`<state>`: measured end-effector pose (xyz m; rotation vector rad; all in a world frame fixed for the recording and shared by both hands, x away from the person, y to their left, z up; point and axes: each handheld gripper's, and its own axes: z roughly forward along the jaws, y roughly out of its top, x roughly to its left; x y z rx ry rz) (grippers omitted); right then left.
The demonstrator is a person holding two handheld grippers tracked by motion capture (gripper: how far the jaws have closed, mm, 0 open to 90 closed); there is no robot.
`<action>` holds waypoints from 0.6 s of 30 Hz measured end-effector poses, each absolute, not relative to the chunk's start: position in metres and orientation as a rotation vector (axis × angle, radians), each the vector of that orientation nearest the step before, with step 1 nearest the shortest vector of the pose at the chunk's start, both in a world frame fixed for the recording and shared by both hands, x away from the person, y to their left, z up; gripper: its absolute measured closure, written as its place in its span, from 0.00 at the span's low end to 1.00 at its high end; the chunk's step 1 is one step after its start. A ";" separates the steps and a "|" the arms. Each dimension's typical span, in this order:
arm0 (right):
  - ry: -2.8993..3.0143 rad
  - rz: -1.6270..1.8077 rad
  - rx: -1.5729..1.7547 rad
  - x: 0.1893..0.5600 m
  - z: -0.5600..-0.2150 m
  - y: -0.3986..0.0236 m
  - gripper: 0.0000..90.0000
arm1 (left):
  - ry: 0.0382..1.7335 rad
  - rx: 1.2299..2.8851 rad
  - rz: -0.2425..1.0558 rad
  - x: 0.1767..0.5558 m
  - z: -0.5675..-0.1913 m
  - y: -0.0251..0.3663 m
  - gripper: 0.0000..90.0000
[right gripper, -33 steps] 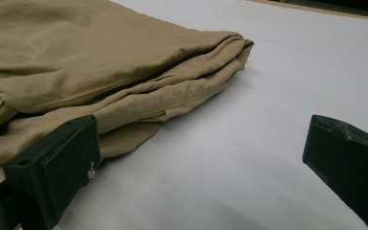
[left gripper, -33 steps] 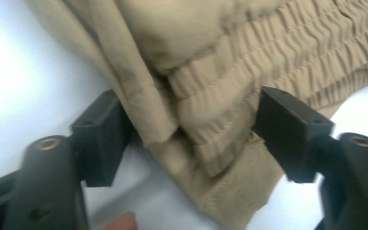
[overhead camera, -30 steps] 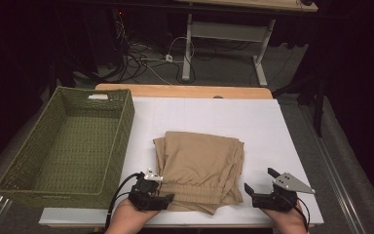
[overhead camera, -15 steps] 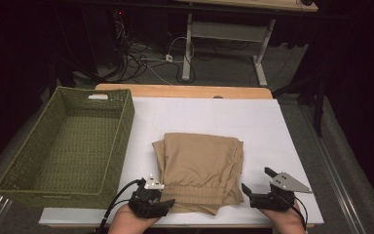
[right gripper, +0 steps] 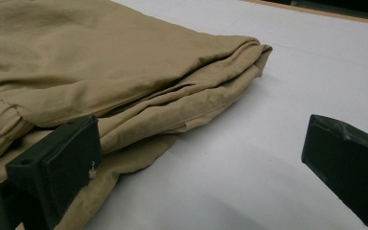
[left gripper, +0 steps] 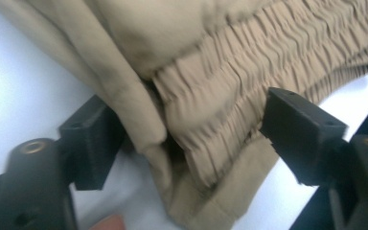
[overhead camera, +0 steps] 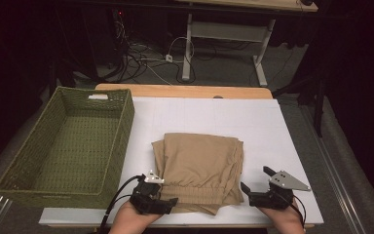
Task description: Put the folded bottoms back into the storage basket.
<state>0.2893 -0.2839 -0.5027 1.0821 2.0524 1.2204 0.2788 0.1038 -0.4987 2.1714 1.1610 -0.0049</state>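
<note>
One tan garment (overhead camera: 198, 170), folded into a rough square with a gathered elastic waistband at its near edge, lies on the white bench (overhead camera: 282, 126) toward the near middle. One green woven basket (overhead camera: 68, 146) stands at the bench's left side, just beside the fabric. Open white surface spreads right of and beyond the garment. The left hand-held gripper (left gripper: 187, 139) is wide open, jaws straddling the waistband corner. The right hand-held gripper (right gripper: 201, 163) is wide open at the garment's near right corner, gripping nothing.

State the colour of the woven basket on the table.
Olive green: the woven rectangular basket shows best in the high view.
</note>
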 end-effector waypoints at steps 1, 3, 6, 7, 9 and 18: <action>2.048 1.220 1.084 0.289 -0.503 -0.284 0.01 | 1.164 2.167 -0.014 0.280 -0.499 0.105 0.28; 2.039 1.226 1.090 0.289 -0.503 -0.285 0.01 | 1.159 2.152 -0.017 0.281 -0.499 0.105 0.34; 2.035 1.227 1.099 0.289 -0.503 -0.285 0.02 | 1.137 2.167 0.000 0.281 -0.499 0.102 0.45; 2.036 1.225 1.102 0.289 -0.503 -0.285 0.02 | 1.136 2.167 0.002 0.281 -0.499 0.101 0.49; 2.035 1.222 1.101 0.289 -0.503 -0.285 0.02 | 1.130 2.166 0.002 0.281 -0.499 0.101 0.54; 2.032 1.213 1.088 0.289 -0.500 -0.282 0.02 | 1.059 2.169 -0.018 0.280 -0.499 0.105 0.82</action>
